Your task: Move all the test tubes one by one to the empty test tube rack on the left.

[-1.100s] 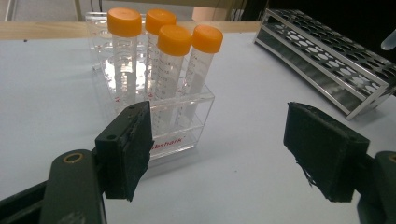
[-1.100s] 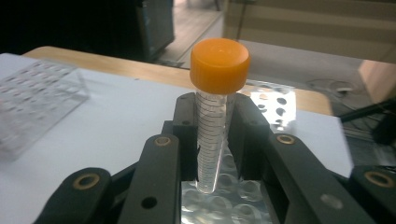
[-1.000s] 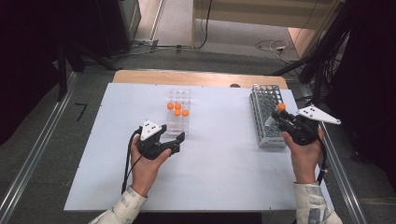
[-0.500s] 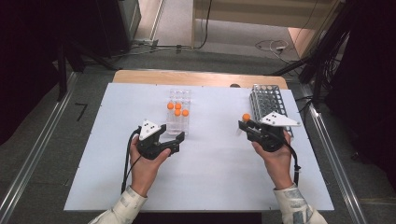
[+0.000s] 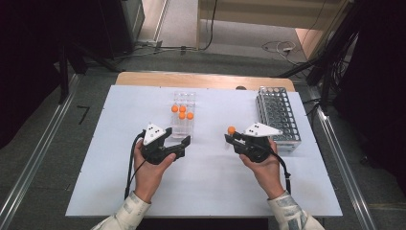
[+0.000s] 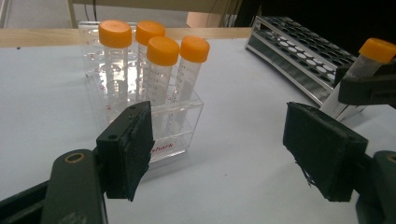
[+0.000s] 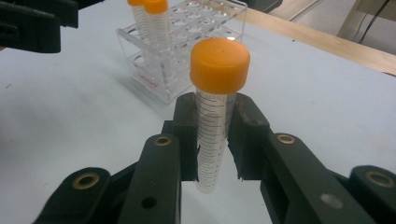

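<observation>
My right gripper (image 5: 231,140) (image 7: 212,140) is shut on a clear tube with an orange cap (image 7: 218,65) (image 5: 231,130) (image 6: 376,50), held upright above the white table near its middle. A clear plastic rack (image 5: 184,115) (image 6: 177,135) (image 7: 187,51) holds several orange-capped tubes (image 6: 162,50) (image 5: 182,112). My left gripper (image 5: 184,143) (image 6: 224,158) stands open just in front of that rack, with nothing between its jaws.
A grey metal tube rack (image 5: 277,112) (image 6: 303,46) stands at the table's right side, behind my right hand. A wooden strip (image 5: 206,79) runs along the far edge of the white table (image 5: 206,191). Cables lie on the floor beyond.
My right gripper has carried the orange-capped tube from the grey metal rack leftward toward the table's middle. The left gripper has stayed in place, open.
</observation>
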Demonstrator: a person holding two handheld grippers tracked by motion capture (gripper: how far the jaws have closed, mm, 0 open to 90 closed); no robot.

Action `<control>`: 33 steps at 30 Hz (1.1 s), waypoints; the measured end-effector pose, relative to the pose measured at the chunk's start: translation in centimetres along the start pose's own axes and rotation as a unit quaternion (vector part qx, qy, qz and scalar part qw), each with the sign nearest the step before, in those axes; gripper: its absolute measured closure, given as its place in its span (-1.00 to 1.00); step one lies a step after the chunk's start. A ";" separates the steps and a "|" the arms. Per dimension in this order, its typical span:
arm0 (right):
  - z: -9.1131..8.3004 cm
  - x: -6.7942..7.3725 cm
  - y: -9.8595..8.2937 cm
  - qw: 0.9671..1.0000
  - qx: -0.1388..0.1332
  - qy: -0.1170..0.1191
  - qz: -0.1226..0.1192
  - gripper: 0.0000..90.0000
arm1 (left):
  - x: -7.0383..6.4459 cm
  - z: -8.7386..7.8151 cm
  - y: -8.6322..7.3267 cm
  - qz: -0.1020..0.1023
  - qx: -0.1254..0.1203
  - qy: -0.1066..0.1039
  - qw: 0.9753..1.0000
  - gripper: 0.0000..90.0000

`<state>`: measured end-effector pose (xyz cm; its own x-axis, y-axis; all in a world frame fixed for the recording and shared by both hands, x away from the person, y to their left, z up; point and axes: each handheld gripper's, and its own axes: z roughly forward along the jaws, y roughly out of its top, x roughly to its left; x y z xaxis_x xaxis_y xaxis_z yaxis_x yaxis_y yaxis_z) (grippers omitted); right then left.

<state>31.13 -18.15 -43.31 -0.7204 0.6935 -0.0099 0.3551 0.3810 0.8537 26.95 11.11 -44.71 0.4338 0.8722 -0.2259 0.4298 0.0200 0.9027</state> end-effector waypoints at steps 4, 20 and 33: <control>0.6 0.8 -0.2 1.000 0.002 0.010 -0.006 0.60 | -0.3 -0.1 0.1 0.003 0.000 -0.006 1.000 -0.46; 2.5 4.0 -0.1 0.998 0.011 0.047 -0.034 0.60 | -2.6 -0.9 0.7 0.018 -0.012 -0.061 0.998 -0.30; 3.4 6.0 0.2 0.996 0.013 0.073 -0.049 0.59 | -3.8 -0.4 0.3 0.056 0.003 -0.093 0.994 0.02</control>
<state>28.87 -11.84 -44.96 -0.8311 0.5559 -0.0150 0.2922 0.4597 0.8386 25.14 7.98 -43.44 0.6176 0.7635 -0.1888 0.3748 -0.0746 0.9241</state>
